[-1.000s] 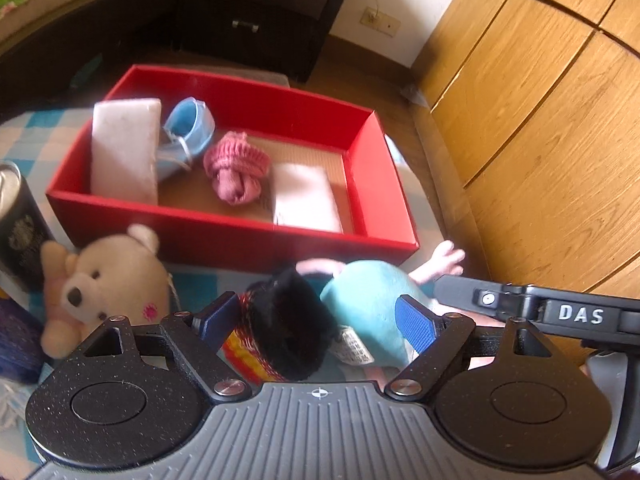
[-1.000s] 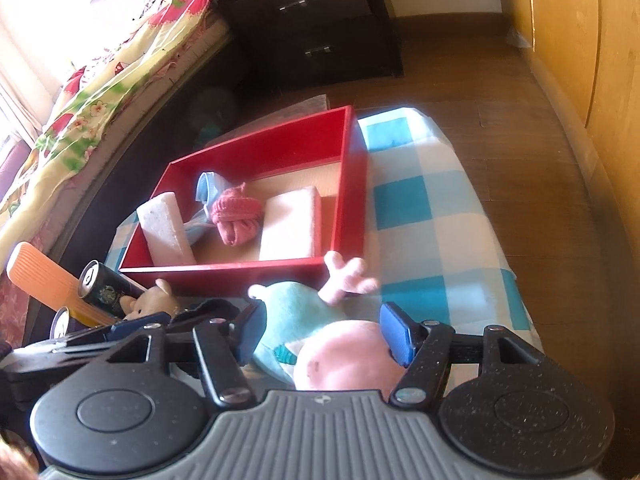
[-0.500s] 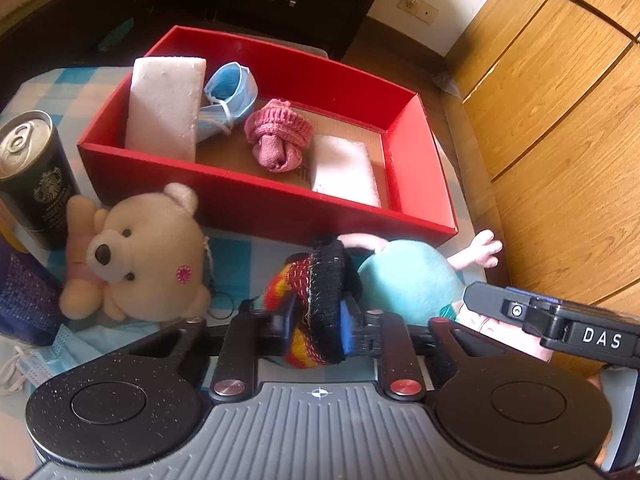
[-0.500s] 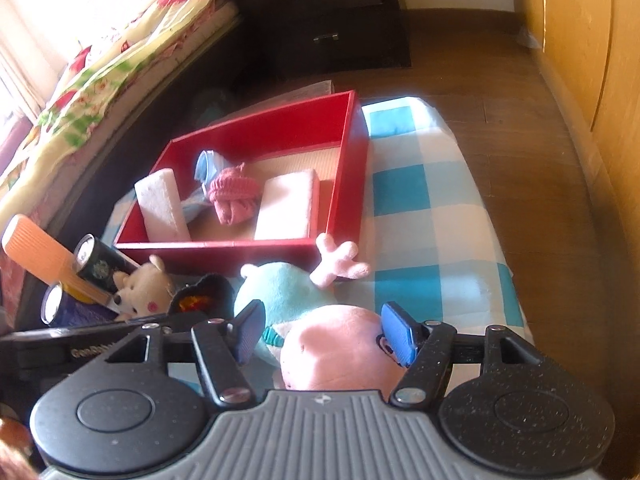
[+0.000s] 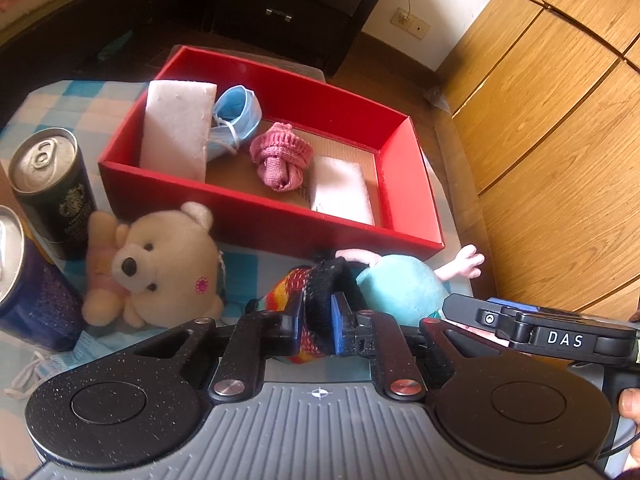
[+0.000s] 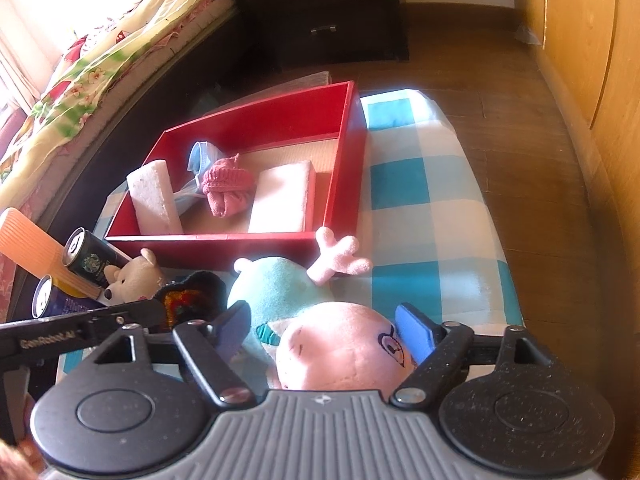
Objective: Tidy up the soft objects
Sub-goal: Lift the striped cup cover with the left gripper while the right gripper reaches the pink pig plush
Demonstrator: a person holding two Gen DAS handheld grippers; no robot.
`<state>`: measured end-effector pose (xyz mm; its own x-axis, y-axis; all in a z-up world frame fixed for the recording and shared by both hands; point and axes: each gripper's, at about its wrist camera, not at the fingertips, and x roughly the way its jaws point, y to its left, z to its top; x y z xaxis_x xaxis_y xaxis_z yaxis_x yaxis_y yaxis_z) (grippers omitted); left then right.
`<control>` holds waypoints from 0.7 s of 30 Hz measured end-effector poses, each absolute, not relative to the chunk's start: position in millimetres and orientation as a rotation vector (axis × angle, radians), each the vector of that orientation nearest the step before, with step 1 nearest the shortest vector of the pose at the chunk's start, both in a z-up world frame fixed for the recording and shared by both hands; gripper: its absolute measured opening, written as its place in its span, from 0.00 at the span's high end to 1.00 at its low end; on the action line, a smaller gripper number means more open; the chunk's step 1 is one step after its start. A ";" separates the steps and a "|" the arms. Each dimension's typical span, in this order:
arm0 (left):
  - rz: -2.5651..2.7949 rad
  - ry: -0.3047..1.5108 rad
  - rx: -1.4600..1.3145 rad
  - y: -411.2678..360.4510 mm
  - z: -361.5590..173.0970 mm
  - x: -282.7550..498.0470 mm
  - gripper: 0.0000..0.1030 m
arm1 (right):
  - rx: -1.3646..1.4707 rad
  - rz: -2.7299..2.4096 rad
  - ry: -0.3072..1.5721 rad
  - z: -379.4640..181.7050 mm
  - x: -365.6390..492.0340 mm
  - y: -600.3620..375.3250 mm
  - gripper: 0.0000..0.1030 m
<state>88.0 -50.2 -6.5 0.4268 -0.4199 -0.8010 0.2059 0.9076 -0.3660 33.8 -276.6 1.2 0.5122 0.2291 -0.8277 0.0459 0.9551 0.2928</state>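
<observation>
The left gripper [image 5: 316,326] has its jaws pinched tight on a knitted sock [image 5: 316,300], black at the cuff with bright stripes, which sits squeezed between the pads just in front of the teddy bear [image 5: 160,268] lying left of the jaws. The step in hand looks like carrying this sock to the red box [image 5: 256,216] straight ahead of the jaws; to do it well, lift clear of the near wall before moving forward, keep the squeeze firm since the knit is thin and could slip, and let go only once the sock is over a bare stretch of the box floor. To the right, the right gripper [image 6: 324,330] has its jaws opening around the pink head of a pig doll [image 6: 340,356]; the head is between the pads, though they do not seem to press it. Its blue body reaches ahead of the jaws toward the box. In the box, from left to right, stand a white sponge block [image 5: 176,128] leaning on the near wall, a blue face mask [image 5: 236,116], a rolled pink sock [image 5: 280,156] and a second white sponge [image 5: 340,192] lying flat; the far right end looks free. Two drink cans [image 5: 52,188] stand outside, far left of the left jaws.
</observation>
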 end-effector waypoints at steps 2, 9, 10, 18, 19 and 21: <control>-0.402 1.087 -0.234 -50.6 -10.4 89.5 0.82 | 0.276 0.117 1.031 1.5 34.2 -273.7 0.38; -0.374 1.112 -0.188 -64.8 -30.0 90.2 0.32 | 0.222 0.118 1.041 -3.3 35.8 -263.2 0.34; -0.366 1.115 -0.179 -66.8 -32.7 91.7 0.31 | 0.221 0.117 1.041 -3.7 35.6 -263.4 0.34; -0.316 1.170 -0.204 -71.1 -59.4 101.5 0.27 | 0.238 0.107 1.062 -8.7 36.8 -268.0 0.34; -0.314 1.176 -0.204 -71.2 -62.6 101.8 0.29 | 0.238 0.104 1.064 -9.2 36.8 -267.8 0.34; -0.309 1.184 -0.216 -70.4 -66.5 103.2 0.41 | 0.231 0.105 1.062 -9.1 36.4 -266.7 0.34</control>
